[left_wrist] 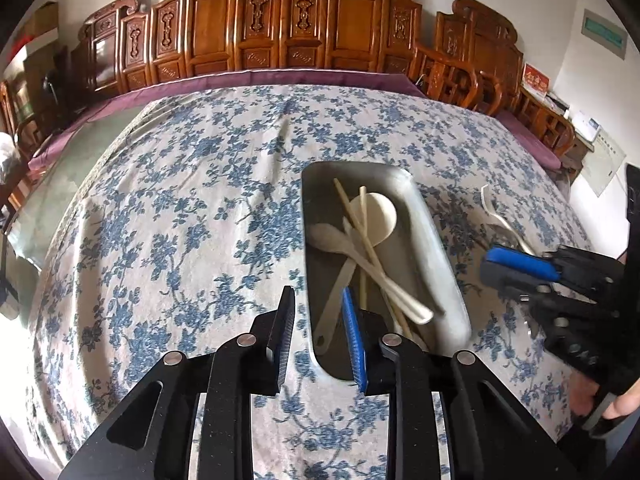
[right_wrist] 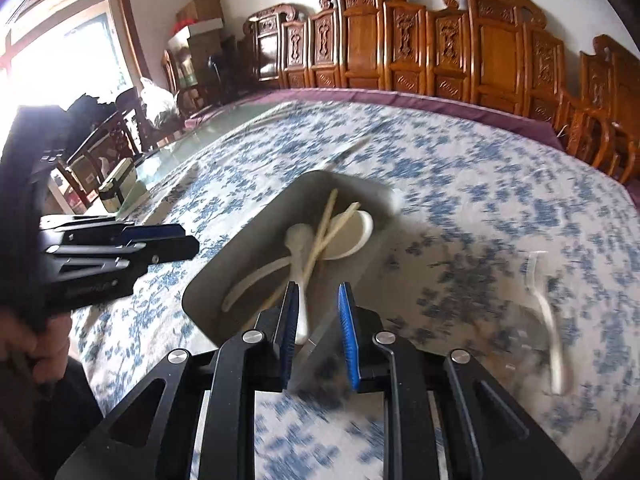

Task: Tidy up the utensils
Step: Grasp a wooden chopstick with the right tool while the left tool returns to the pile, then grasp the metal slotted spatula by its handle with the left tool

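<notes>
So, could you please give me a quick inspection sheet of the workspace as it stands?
Surface: table under a blue floral cloth.
Job's things: metal tray holding cream spoons and chopsticks; one pale utensil lies on the cloth outside the tray, too blurred to identify.
Clutter: nothing seen on the cloth.
Grippers: left gripper and right gripper open, nothing between the jaws.
Cables: nothing seen.
Surroundings: carved wooden chairs, boxes, window.
</notes>
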Tool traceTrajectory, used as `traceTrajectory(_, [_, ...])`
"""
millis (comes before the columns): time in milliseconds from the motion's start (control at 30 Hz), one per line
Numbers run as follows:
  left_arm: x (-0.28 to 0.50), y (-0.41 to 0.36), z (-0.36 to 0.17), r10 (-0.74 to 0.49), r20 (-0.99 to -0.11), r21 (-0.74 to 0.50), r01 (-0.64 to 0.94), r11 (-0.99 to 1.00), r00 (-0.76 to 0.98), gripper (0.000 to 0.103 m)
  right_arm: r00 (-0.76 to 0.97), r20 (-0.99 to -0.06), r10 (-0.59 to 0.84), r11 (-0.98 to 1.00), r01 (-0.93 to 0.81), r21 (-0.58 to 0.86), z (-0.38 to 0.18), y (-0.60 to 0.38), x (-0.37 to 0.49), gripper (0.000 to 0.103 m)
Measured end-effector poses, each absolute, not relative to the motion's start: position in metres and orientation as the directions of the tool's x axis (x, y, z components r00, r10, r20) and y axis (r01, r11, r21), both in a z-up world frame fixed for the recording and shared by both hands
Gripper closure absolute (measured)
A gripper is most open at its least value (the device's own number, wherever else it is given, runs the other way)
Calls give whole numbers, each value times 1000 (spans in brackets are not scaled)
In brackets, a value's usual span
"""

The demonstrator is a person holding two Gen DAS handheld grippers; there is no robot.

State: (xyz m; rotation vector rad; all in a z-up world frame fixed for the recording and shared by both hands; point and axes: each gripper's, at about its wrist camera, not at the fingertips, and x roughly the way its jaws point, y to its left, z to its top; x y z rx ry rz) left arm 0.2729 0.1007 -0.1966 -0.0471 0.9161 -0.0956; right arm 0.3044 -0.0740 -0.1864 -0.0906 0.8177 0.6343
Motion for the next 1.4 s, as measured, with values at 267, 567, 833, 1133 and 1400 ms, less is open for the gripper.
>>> traceTrajectory(267, [263, 81, -179, -105, -742, -91, 55, 994, 662, 45, 582, -719, 379, 880, -468, 85, -177, -165, 290, 80])
traceTrajectory(567, [251, 41, -169, -160, -710, -112, 115, 987, 686, 34, 644, -722, 254, 943, -331, 36, -183, -240, 294, 77])
traceTrajectory(833, [247, 1, -181, -196, -728, -97, 184, 978, 657, 34, 552, -789, 271, 925, -375, 56, -225, -233, 295, 77])
traceTrajectory(1133, [243, -34, -196, -218, -751, -76, 246, 966, 623, 34, 483, -845, 230, 910, -415, 10, -256, -230, 292, 77])
traceTrajectory(1400, [245, -66, -223, -251, -795, -91, 300, 949, 552, 34, 460, -861, 217, 886, -462, -24, -264, -229, 288, 94])
